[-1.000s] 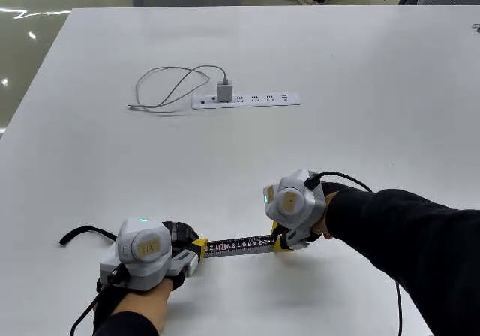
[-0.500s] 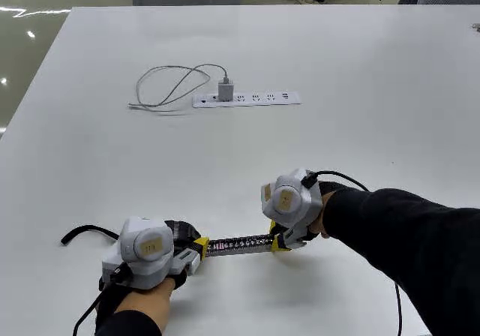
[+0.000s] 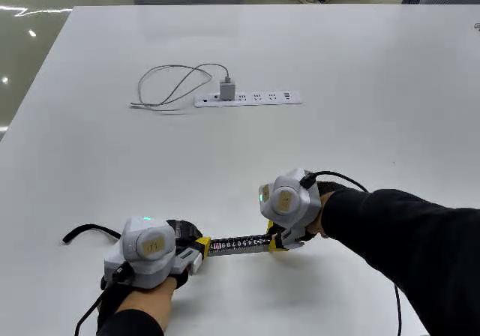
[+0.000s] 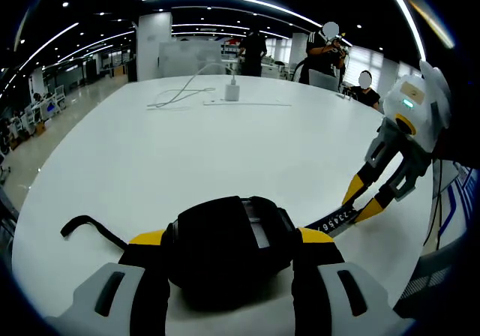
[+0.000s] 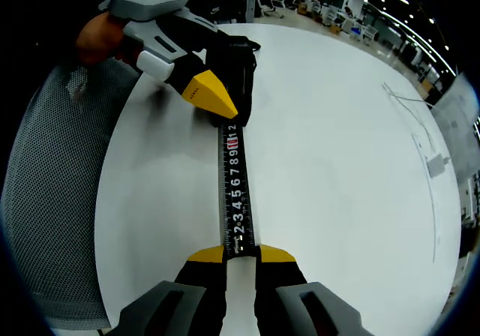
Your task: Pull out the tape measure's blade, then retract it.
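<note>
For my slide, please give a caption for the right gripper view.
Right tongs grip the extended blade; left tongs hold the tape measure case.

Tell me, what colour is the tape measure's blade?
The blade is black with white numbers, one marked red; the right gripper view shows it best.

Right gripper [image 5: 240, 255]: yellow-tipped jaws pinch the tape's end.
Tape: black numbered metal blade [image 5: 234, 193], stretched straight over the white tabletop [image 5: 337, 163].
Far end: black tape measure case [image 5: 240, 62], held by left gripper [image 5: 214, 96].
</note>
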`<state>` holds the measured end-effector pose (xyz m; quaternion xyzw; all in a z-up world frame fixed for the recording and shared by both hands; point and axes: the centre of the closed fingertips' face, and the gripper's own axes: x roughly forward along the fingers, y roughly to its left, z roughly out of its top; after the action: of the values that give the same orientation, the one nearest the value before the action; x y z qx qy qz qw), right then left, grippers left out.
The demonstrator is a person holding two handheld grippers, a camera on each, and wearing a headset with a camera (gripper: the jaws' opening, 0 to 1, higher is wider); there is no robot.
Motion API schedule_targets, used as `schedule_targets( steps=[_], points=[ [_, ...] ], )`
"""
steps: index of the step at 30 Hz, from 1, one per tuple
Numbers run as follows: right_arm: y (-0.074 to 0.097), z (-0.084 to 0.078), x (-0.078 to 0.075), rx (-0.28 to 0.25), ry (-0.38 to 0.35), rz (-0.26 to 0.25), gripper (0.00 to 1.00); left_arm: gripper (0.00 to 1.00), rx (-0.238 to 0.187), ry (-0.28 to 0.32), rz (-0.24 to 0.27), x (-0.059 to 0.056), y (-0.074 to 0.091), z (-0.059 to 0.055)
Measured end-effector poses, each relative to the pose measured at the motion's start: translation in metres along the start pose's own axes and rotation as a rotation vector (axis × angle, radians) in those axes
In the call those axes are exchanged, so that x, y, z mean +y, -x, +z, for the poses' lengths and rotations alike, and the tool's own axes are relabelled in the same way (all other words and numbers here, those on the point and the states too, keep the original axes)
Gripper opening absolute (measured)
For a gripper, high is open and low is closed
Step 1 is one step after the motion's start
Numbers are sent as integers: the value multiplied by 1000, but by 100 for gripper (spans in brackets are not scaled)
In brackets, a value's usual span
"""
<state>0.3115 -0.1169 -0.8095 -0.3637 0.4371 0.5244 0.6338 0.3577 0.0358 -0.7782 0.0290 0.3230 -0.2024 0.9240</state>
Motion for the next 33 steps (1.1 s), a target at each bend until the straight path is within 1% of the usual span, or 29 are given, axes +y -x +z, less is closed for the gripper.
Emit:
schedule_targets(
  steps=[9,16,28,33],
  points=[
    [-1,3,0,-15,-12,4,9,62,0,0,0,0,0,0],
    [-1,6,1,-19,-5,2,9,62,1,5,-2,0,0,0],
    [-2,9,1,-58,-25,-8,9,61,15,36,-39,2,1,1],
    [-3,12,1,-75,-26,-7,9,61,8,33,-44,1,0,0]
  ],
)
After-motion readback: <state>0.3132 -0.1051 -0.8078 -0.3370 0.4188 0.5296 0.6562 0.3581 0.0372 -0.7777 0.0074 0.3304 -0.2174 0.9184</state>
